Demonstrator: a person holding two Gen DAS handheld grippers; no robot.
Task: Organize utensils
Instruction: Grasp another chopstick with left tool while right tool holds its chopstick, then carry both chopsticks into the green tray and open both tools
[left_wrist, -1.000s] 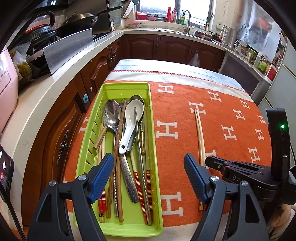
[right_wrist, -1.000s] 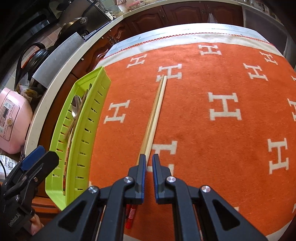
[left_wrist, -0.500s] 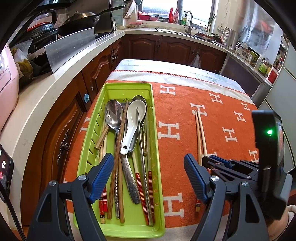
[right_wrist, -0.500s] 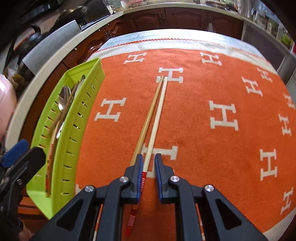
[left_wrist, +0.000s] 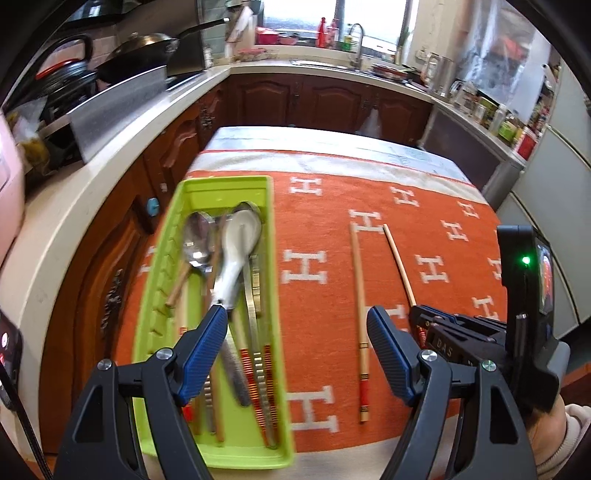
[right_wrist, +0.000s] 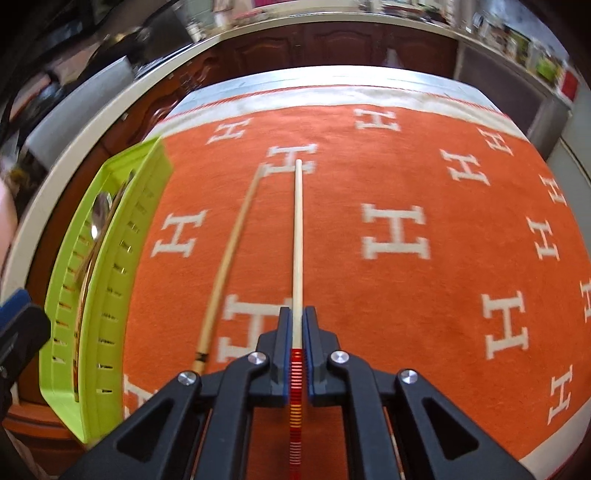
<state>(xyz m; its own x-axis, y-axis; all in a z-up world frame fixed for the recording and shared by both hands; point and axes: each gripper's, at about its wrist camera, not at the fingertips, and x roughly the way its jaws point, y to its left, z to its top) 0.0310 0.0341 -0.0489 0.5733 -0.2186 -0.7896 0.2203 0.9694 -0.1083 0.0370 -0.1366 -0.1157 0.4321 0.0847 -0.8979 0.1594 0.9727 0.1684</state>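
One chopstick (right_wrist: 297, 236) of the pair on the orange cloth (right_wrist: 424, 177) is now clamped between the pads of the right gripper (right_wrist: 296, 325), whose jaws have just been closing onto it near its red-banded end; half a second ago both sticks lay side by side with the jaws a little apart around them. The other chopstick (right_wrist: 231, 258) is left lying on the cloth, now splayed away from its partner, between the held one and the green tray (right_wrist: 110, 295) at the cloth's left edge. So the pair has been split, and a separate pick will likely be needed for the second stick. The left gripper (left_wrist: 295, 354) hangs with its jaws wide apart and nothing between them, over the tray's near end, where spoons (left_wrist: 236, 251) and other chopsticks already lie.
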